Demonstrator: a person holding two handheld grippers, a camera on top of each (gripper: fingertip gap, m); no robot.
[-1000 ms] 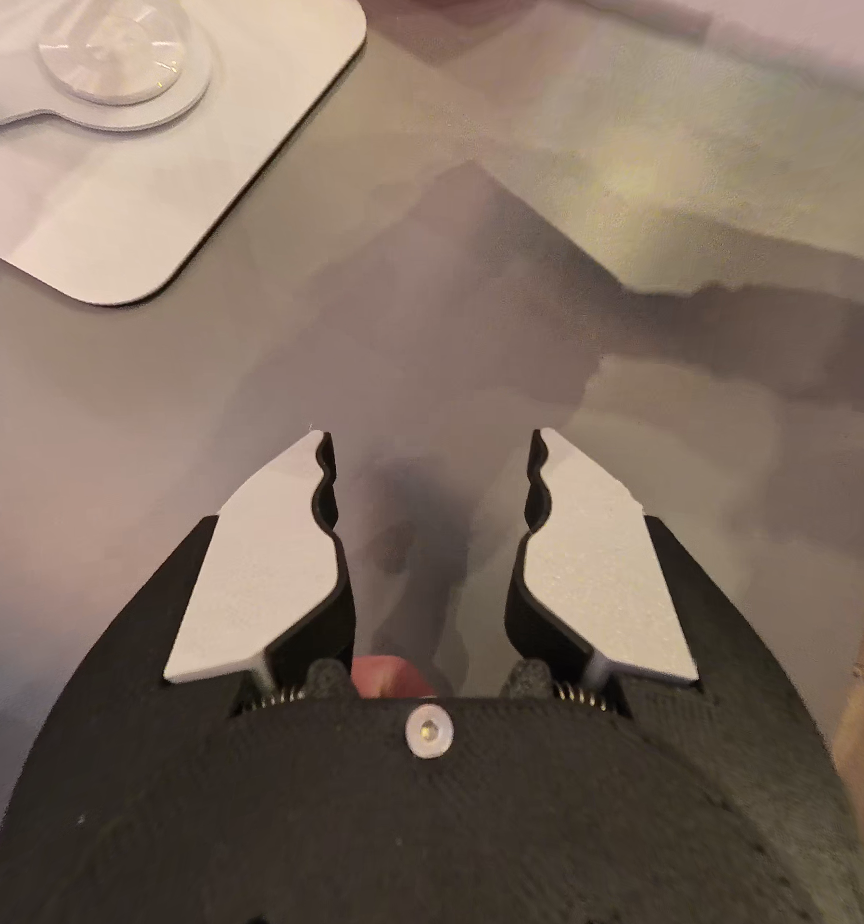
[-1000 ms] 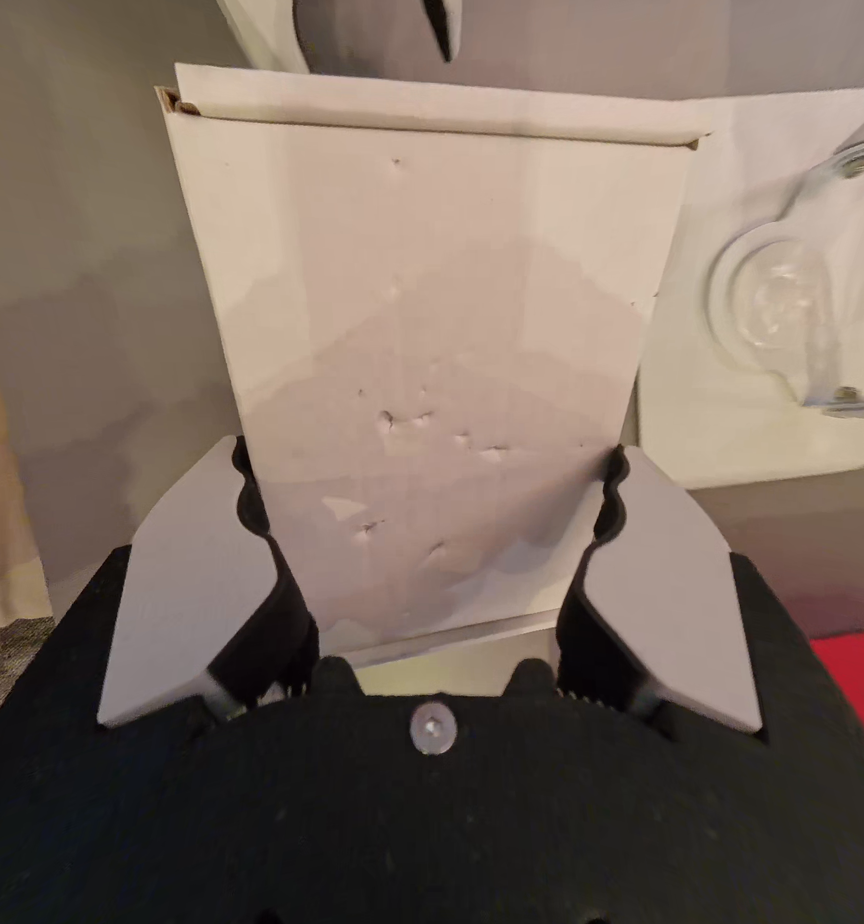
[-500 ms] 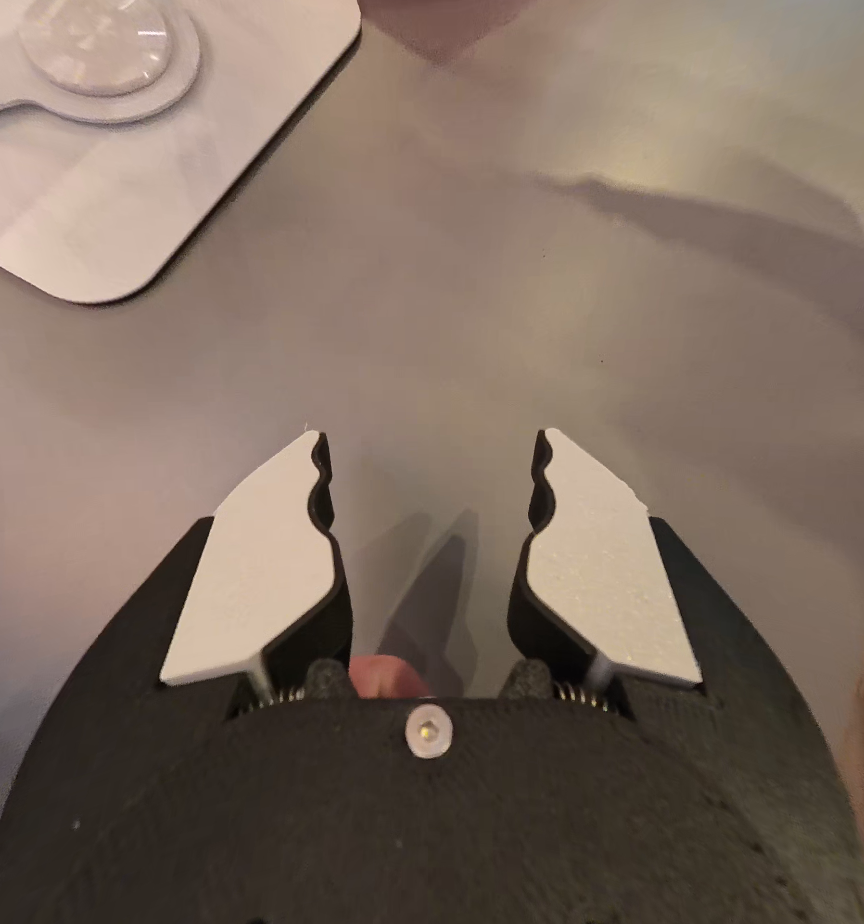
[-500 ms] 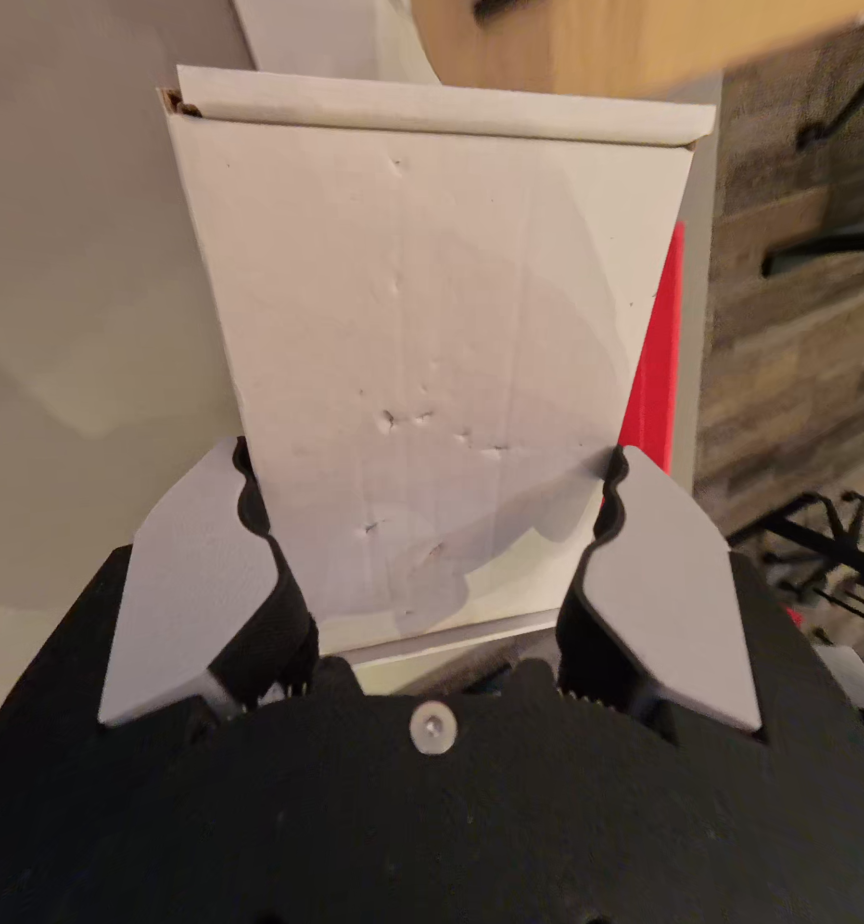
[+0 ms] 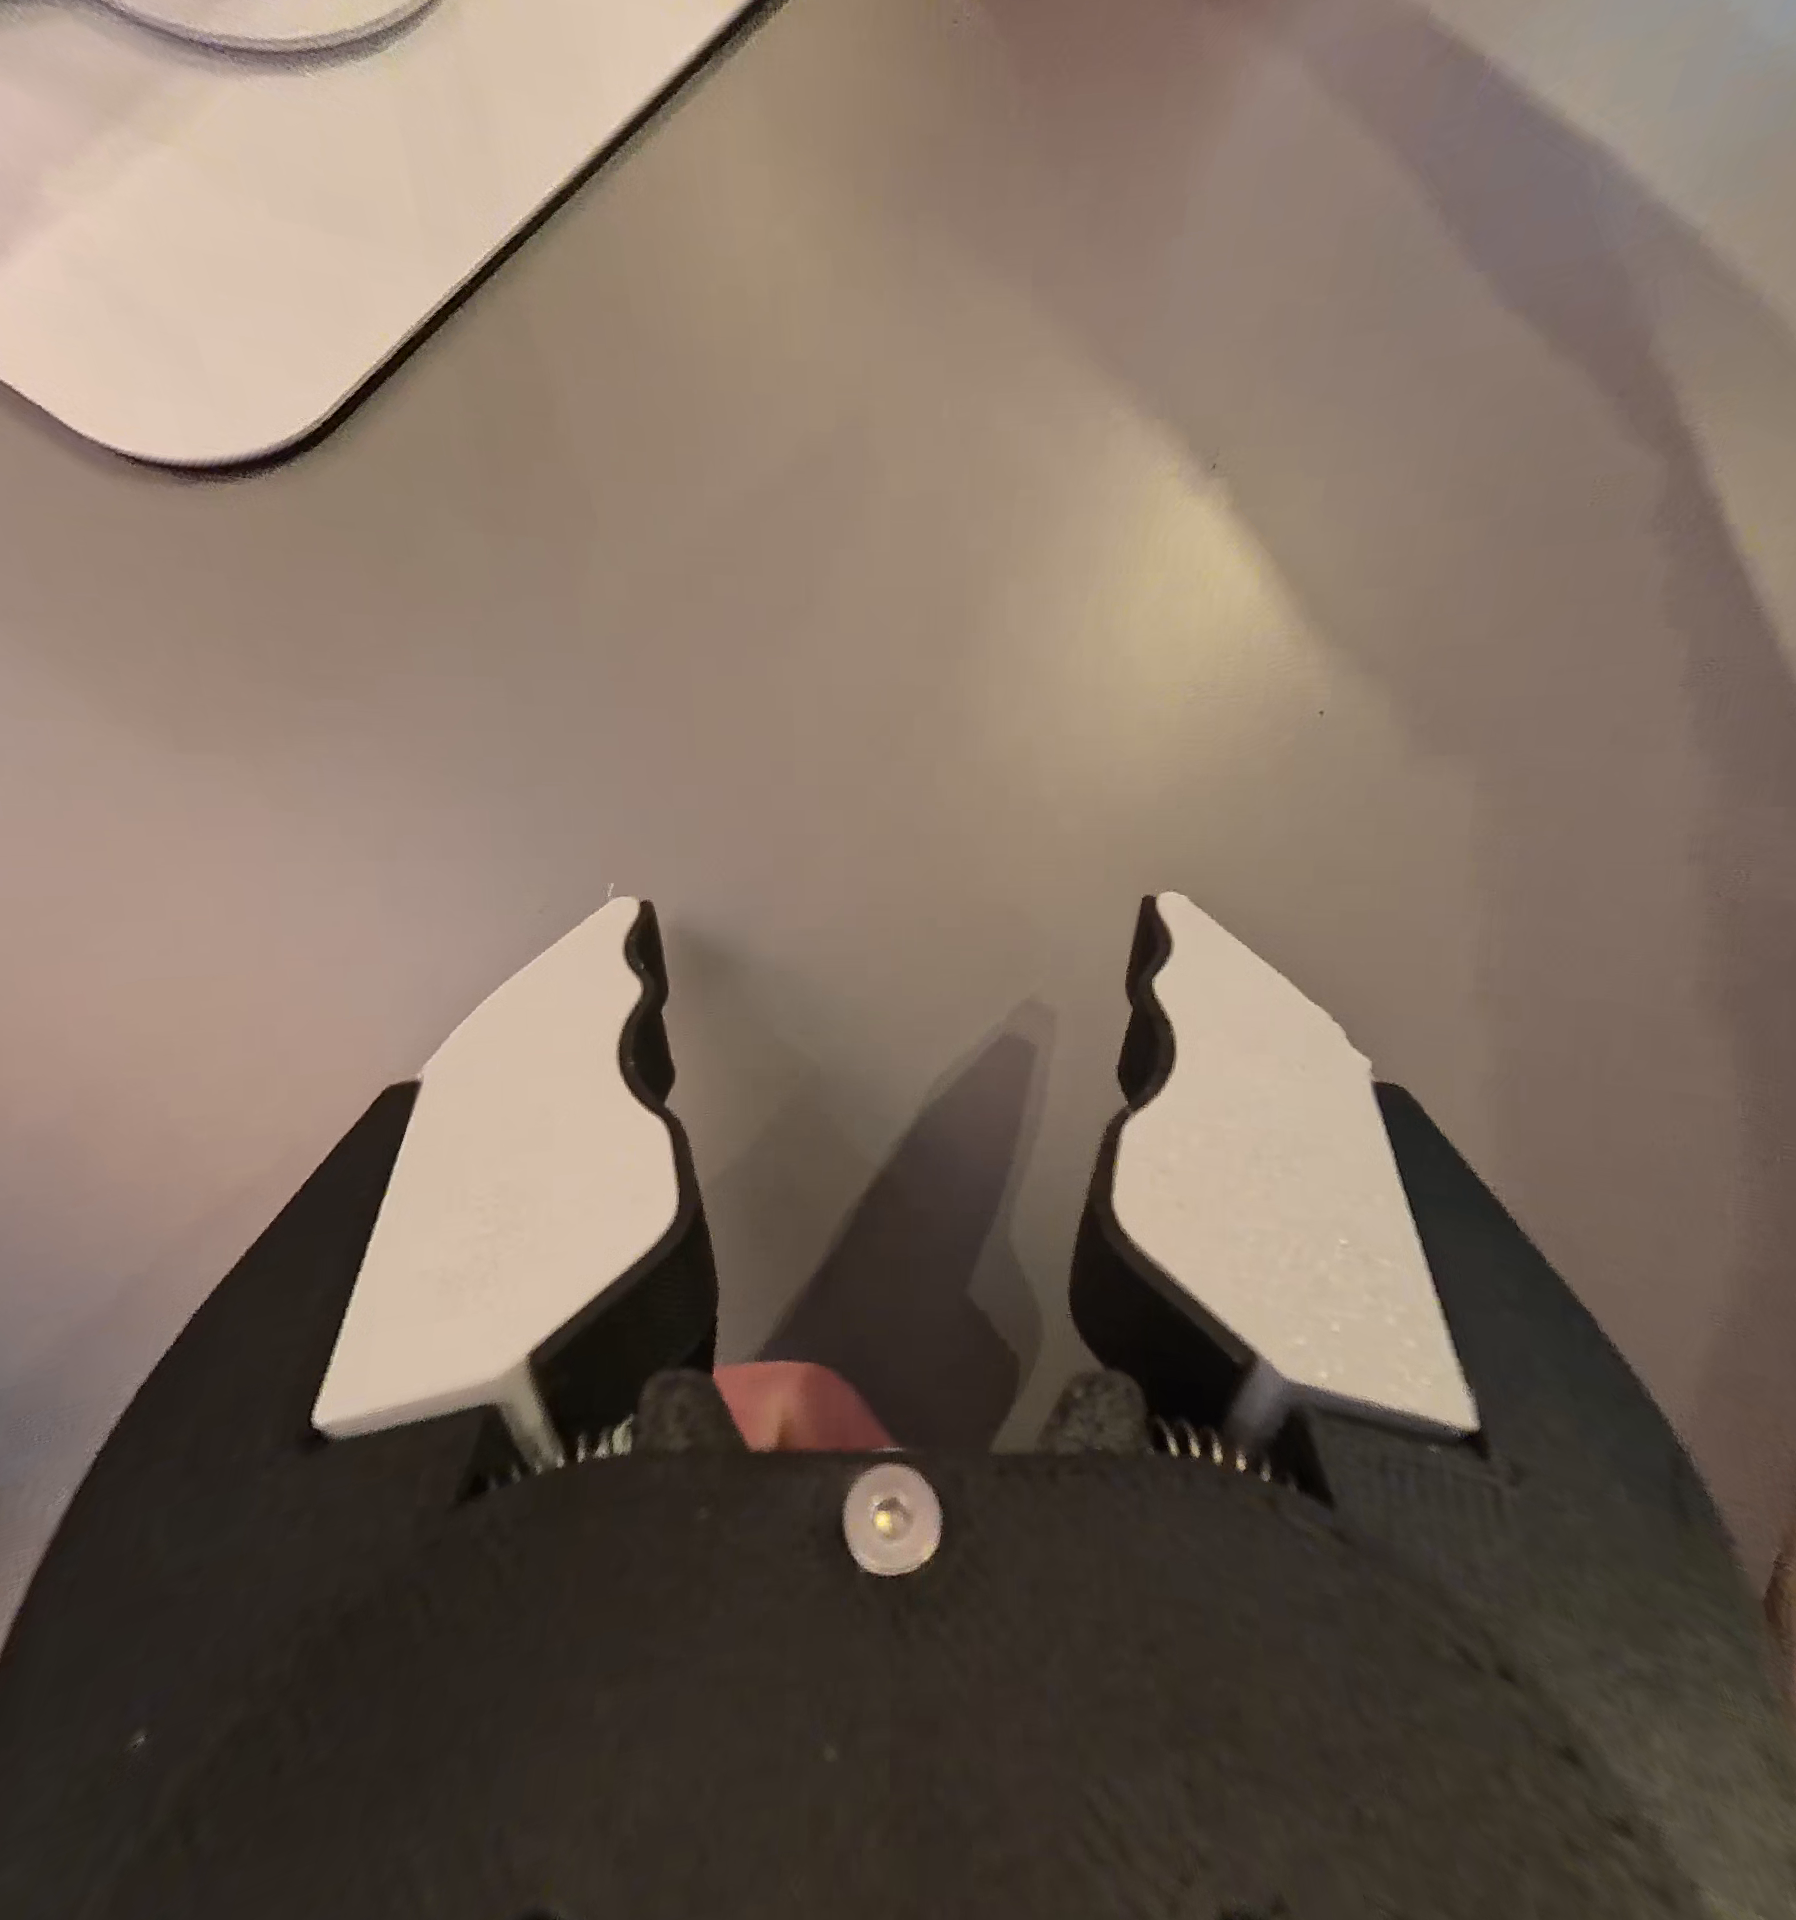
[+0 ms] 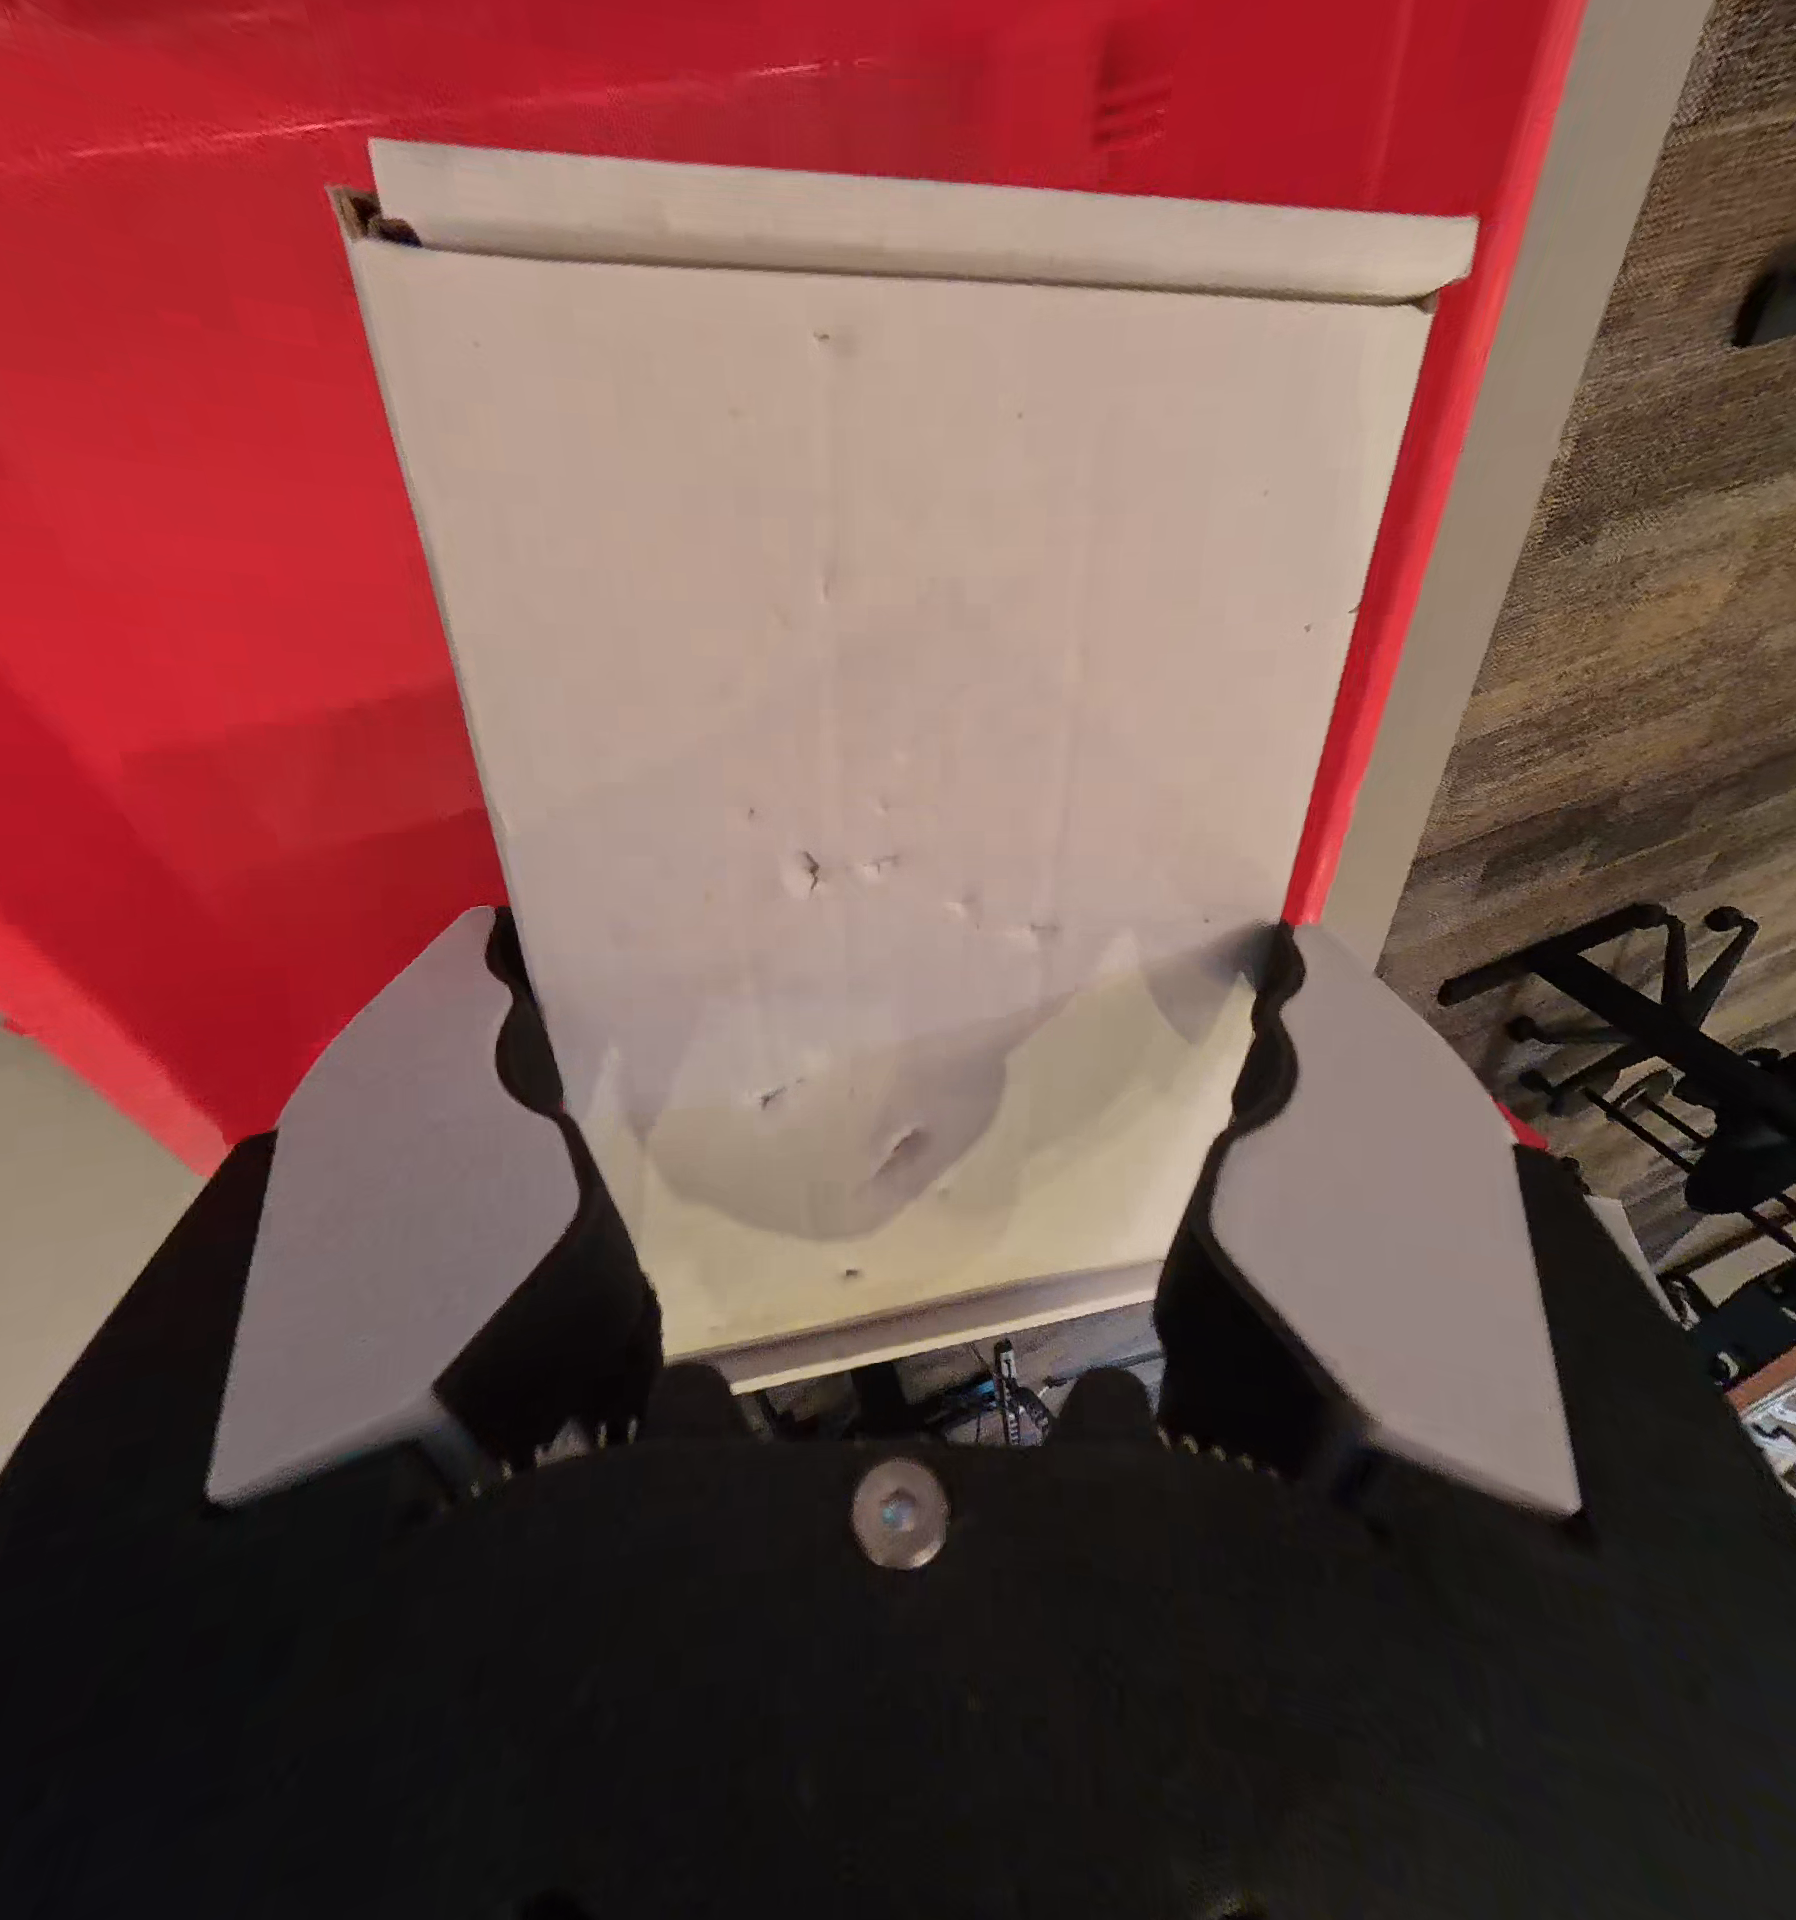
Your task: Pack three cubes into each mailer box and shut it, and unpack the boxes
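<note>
In the right wrist view my right gripper [image 6: 889, 940] is shut on a white mailer box [image 6: 904, 582], its fingers pressed on the box's two sides. The box is closed, its top face dented, and it is held in the air over a red surface [image 6: 177, 520]. In the left wrist view my left gripper [image 5: 894, 914] is open and empty above the bare grey table [image 5: 873, 623]. No cubes are in view.
A white rounded board [image 5: 250, 208] lies on the table at the upper left of the left wrist view. In the right wrist view the table edge [image 6: 1496, 520] runs down the right, with wood-look floor [image 6: 1652, 623] and black stands [image 6: 1652, 1039] beyond. The tips of one gripper are about 50 cm away from the tips of the other.
My right gripper has swung the mailer box to the right, from over the grey table and white board to over the red surface near the table edge. My left gripper has drifted slightly, still open.
</note>
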